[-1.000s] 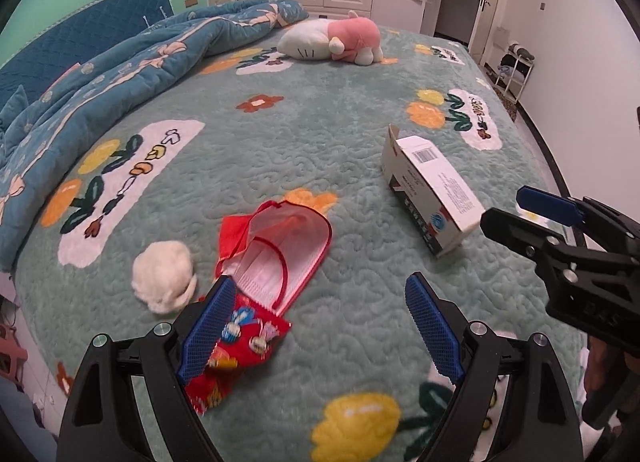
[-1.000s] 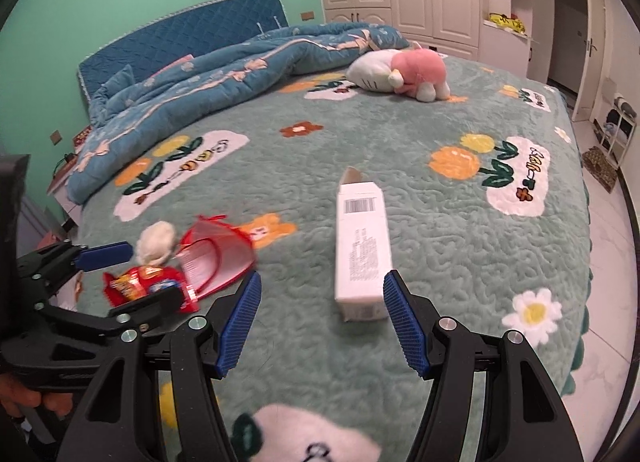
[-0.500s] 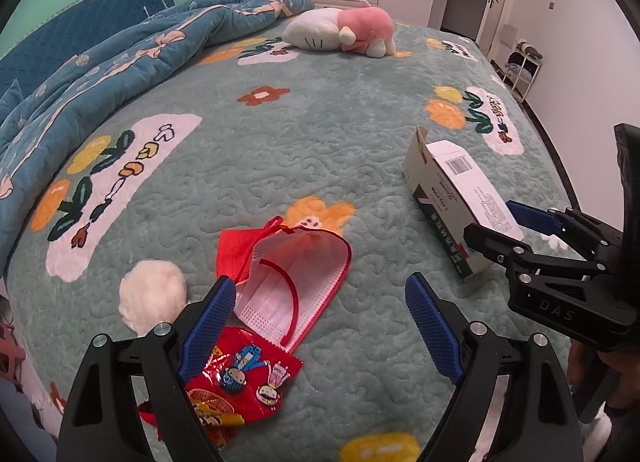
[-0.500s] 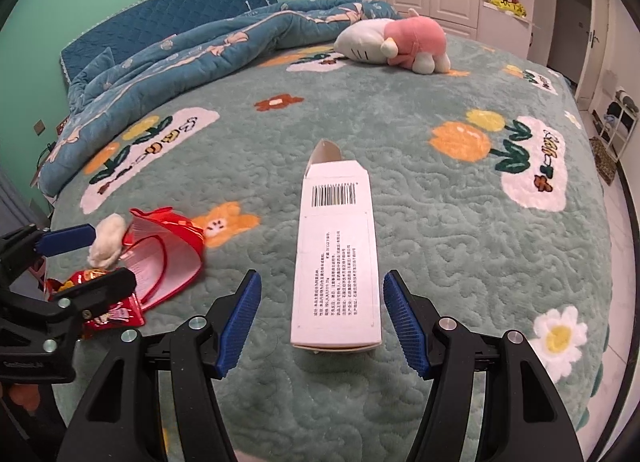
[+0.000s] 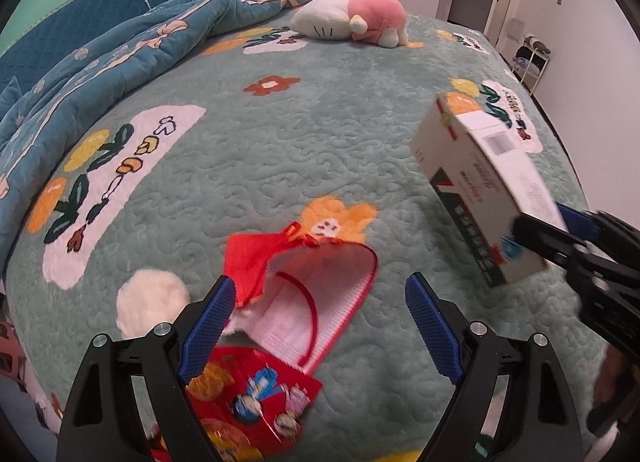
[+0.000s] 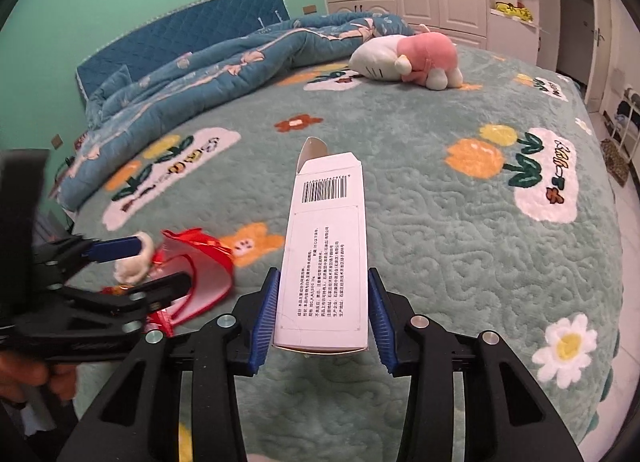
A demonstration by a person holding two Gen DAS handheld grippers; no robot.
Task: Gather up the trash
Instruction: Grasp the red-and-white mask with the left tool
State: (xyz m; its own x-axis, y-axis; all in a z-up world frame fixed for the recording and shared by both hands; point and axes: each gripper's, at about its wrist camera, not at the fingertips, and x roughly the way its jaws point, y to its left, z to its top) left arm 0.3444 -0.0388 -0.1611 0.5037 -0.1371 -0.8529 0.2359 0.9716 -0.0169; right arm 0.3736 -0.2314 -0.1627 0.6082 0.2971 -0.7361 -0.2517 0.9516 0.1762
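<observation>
Carton (image 6: 326,246), white, barcode up, far flap open: centre of right wrist view, clamped between blue pads (image 6: 264,318) of right gripper (image 6: 322,320); seen at right edge of left wrist view, near end raised off bedspread (image 5: 280,150). Left gripper (image 5: 316,326): spread wide, grasping nothing, bottom centre of left wrist view. Face mask (image 5: 316,302), red-edged: between its fingers. Snack wrapper (image 5: 256,402), red: lower left, beside mask. Tissue ball (image 5: 152,298), white: left of mask. Plush toy (image 5: 352,22): top centre.

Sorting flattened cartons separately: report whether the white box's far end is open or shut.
Open. On the white box, gripped between the right gripper's jaws, an end flap stands up past the barcode.
</observation>
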